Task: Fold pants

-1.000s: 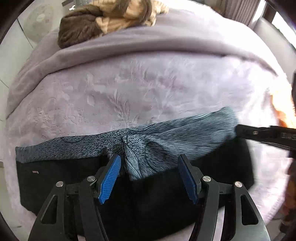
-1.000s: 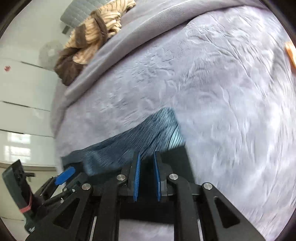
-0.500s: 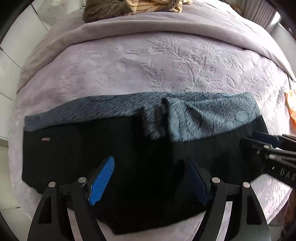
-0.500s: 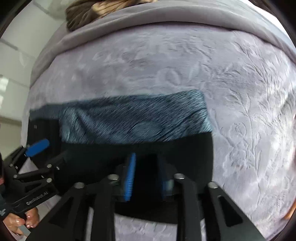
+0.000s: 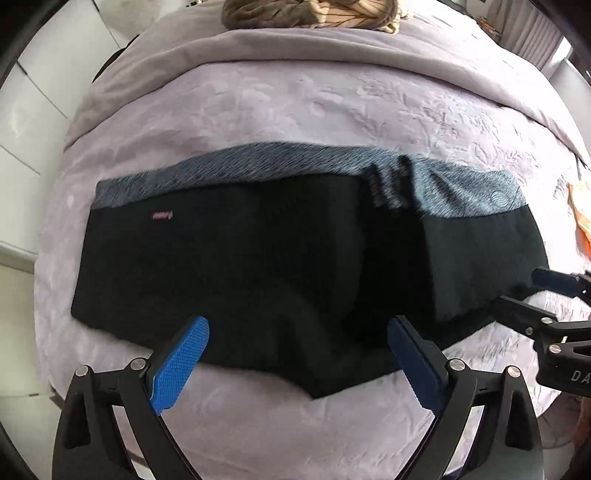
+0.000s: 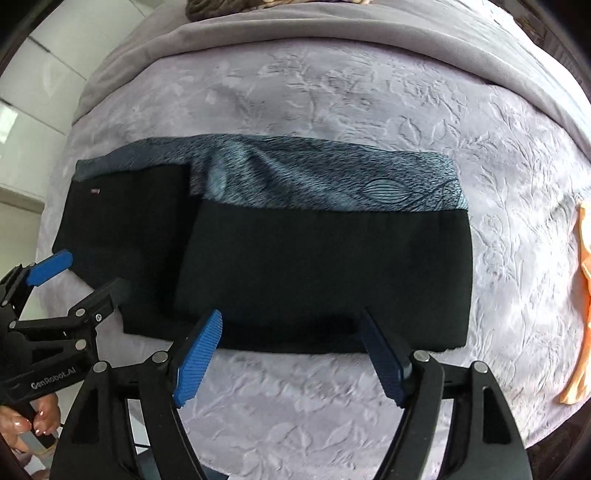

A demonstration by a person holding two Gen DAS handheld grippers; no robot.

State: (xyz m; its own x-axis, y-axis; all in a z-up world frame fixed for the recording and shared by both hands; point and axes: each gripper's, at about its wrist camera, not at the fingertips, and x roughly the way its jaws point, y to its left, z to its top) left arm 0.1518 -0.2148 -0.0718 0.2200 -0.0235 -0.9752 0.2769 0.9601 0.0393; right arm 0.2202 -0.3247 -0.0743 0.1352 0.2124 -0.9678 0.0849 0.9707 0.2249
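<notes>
Pants [image 5: 280, 266]: black, with a blue-grey patterned band [image 6: 332, 181] along the far edge; laid flat and folded across the bed [image 5: 314, 107], lengthwise from left to right. A small pink label [image 5: 162, 215] is seen near the left end. One layer is lapped over another, its edge visible in the right wrist view as a step in the black cloth.

Bed: covered by a lilac spread embossed with leaves; a plain grey blanket [image 6: 332, 29] is laid across the far side.

Left gripper [image 5: 299, 354]: blue pads spread wide, held just above the near edge of the pants; nothing is pinched.

Right gripper [image 6: 291, 350]: pads likewise spread wide, poised at the near edge of the pants; nothing is held.

Brown and tan striped garment [image 5: 314, 13]: bundled at the far end of the bed.

Orange cloth [image 6: 580, 306]: lying at the right edge of the bed, apart from the pants.
</notes>
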